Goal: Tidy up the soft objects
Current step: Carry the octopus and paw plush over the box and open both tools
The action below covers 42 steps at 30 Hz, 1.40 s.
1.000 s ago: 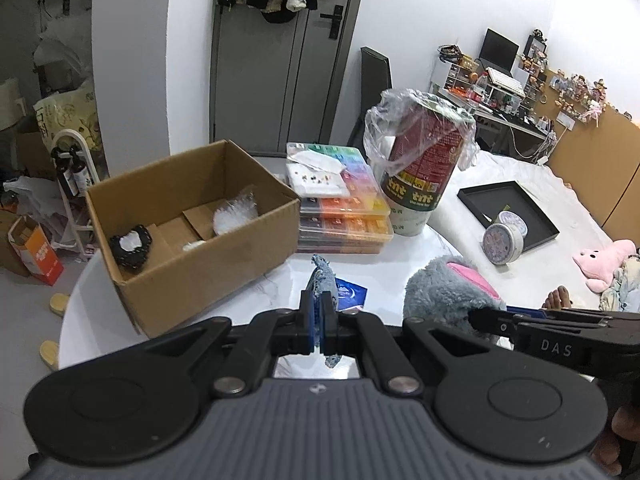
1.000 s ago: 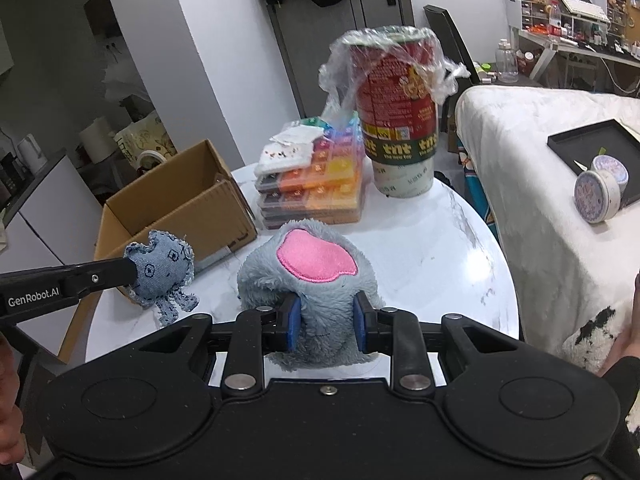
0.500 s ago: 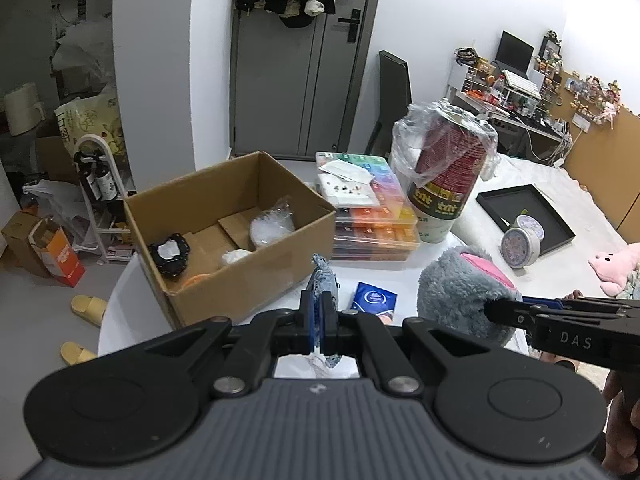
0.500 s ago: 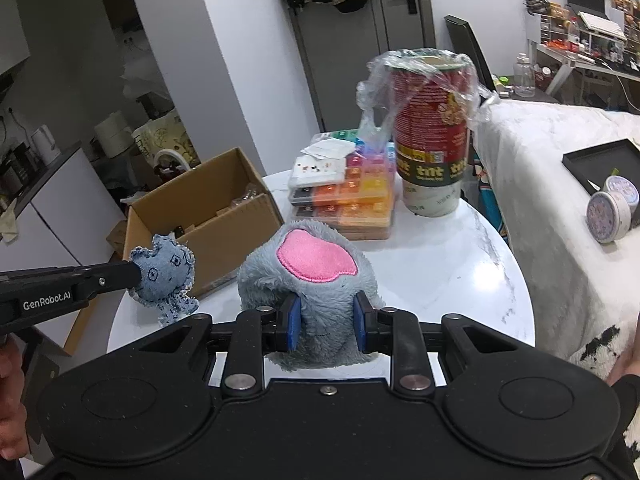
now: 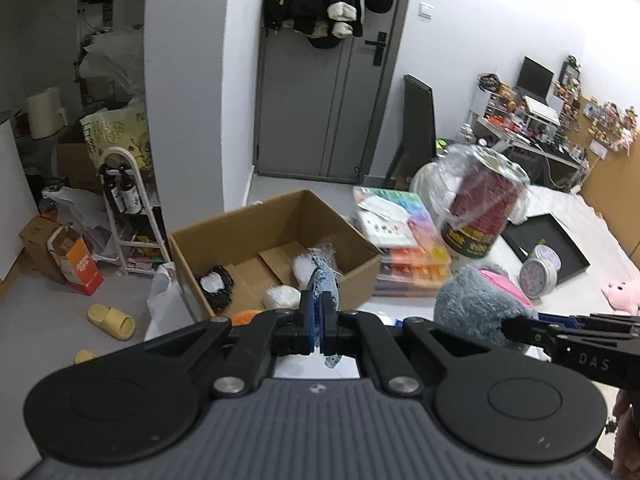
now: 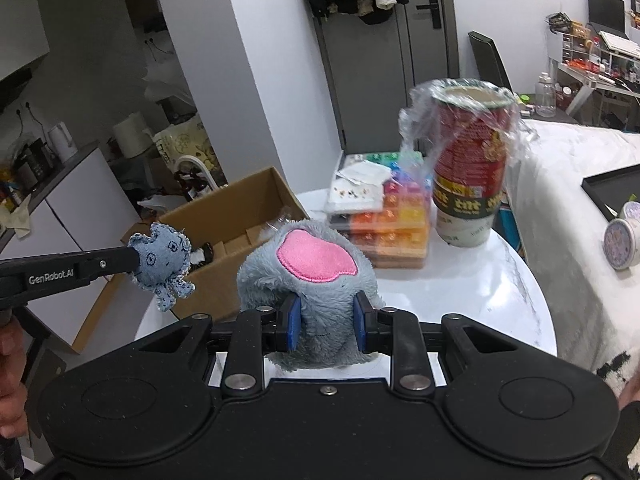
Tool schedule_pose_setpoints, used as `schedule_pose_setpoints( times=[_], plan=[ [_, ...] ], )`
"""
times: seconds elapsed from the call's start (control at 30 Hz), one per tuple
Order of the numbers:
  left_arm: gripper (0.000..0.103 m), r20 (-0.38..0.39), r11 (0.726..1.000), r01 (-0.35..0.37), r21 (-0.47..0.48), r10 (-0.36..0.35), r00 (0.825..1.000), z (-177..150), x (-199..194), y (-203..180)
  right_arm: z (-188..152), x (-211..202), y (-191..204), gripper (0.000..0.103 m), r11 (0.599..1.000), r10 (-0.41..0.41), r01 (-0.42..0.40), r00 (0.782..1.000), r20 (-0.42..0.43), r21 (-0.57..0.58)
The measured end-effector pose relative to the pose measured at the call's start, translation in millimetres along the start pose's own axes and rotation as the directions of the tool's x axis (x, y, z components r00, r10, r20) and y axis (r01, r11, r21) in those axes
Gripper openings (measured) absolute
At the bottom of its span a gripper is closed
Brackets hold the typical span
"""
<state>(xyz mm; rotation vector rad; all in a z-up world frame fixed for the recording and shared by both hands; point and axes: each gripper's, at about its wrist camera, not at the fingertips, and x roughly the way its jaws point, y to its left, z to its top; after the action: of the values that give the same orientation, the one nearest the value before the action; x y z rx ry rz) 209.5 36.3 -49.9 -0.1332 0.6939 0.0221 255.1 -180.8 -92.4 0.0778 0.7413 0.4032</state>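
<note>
My left gripper (image 5: 319, 322) is shut on a small blue denim octopus toy (image 5: 323, 280), seen edge-on here and face-on as the denim octopus (image 6: 162, 259) in the right wrist view. My right gripper (image 6: 326, 327) is shut on a grey plush with a pink patch (image 6: 310, 270), which also shows as the grey plush (image 5: 476, 304) at the right of the left wrist view. Both toys hang in the air above the white round table (image 6: 480, 292), near the open cardboard box (image 5: 256, 232). The box holds several small soft items.
A stack of colourful compartment cases (image 6: 394, 220) and a tall red cup wrapped in plastic (image 6: 470, 160) stand behind the box. A bed with a black tray (image 5: 552, 244) and a round tin (image 5: 538, 278) lies to the right. Floor clutter and a rack (image 5: 124, 216) sit left.
Both grippers have risen and drawn back with their toys still held, so the box's inside now shows more fully. The denim toy now hangs over the box's near corner.
</note>
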Motion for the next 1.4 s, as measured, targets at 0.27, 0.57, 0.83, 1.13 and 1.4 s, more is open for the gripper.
schedule_pose_setpoints(
  times=[0.27, 0.57, 0.83, 1.13, 1.4],
  plan=[
    [0.001, 0.025, 0.998, -0.040, -0.048, 0.041, 0.999, 15.8, 6.4, 27.1, 12.6, 9.5, 11.7, 0.026, 1.000, 0.012, -0.011, 1.000, 0.001, -0.024],
    [0.001, 0.028, 0.994, -0.070, -0.089, 0.072, 0.997, 32.0, 27.1, 48.5, 15.7, 21.7, 17.9, 0.026, 0.999, 0.020, -0.020, 1.000, -0.005, -0.029],
    [0.001, -0.007, 0.992, -0.081, -0.099, 0.080, 0.997, 38.8, 59.9, 54.5, 21.5, 27.0, 17.1, 0.026, 1.000, 0.020, -0.020, 1.000, -0.006, -0.022],
    [0.001, -0.053, 0.992, -0.093, -0.084, 0.089, 0.995, 39.8, 94.5, 54.8, 25.1, 33.3, 20.5, 0.026, 0.999, 0.013, -0.014, 1.000, -0.015, -0.032],
    [0.002, -0.081, 0.992, -0.104, -0.069, 0.099, 0.992, 37.4, 119.4, 56.6, 26.4, 39.9, 20.4, 0.026, 1.000, -0.002, 0.001, 1.000, -0.028, -0.025]
  ],
)
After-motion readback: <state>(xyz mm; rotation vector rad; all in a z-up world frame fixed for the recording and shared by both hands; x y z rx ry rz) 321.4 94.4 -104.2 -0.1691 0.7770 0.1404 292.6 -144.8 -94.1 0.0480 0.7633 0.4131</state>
